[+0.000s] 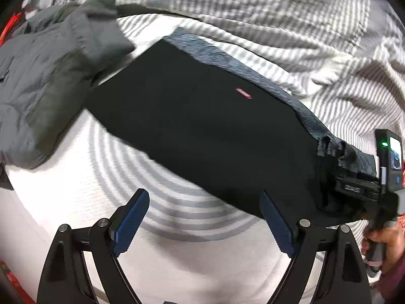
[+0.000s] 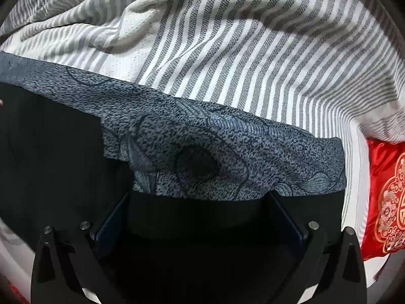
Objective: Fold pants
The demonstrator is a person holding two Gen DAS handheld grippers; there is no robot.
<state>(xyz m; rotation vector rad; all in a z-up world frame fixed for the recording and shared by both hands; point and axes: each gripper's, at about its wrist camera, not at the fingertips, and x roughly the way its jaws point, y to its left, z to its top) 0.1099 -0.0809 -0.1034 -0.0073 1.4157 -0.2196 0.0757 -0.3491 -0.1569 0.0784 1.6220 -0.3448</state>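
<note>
Black pants point(image 1: 202, 131) with a small red label point(image 1: 243, 93) lie stretched across the striped bed sheet point(image 1: 278, 25). My left gripper point(image 1: 205, 219) hangs open just in front of their near edge, with only sheet between its blue pads point(image 1: 131, 220). At the pants' right end a hand point(image 1: 384, 238) holds the right gripper's black body point(image 1: 359, 190). In the right wrist view my right gripper point(image 2: 200, 215) stands with jaws wide apart over the black pants point(image 2: 55, 152), flat black cloth filling the gap. A blue-grey patterned cloth point(image 2: 227, 152) lies along the pants' far edge.
A crumpled grey garment point(image 1: 50, 76) lies at the left, overlapping the pants' left end. A red embroidered cushion point(image 2: 387, 202) sits at the right edge of the bed. The striped sheet point(image 2: 253, 50) is rumpled into folds behind the pants.
</note>
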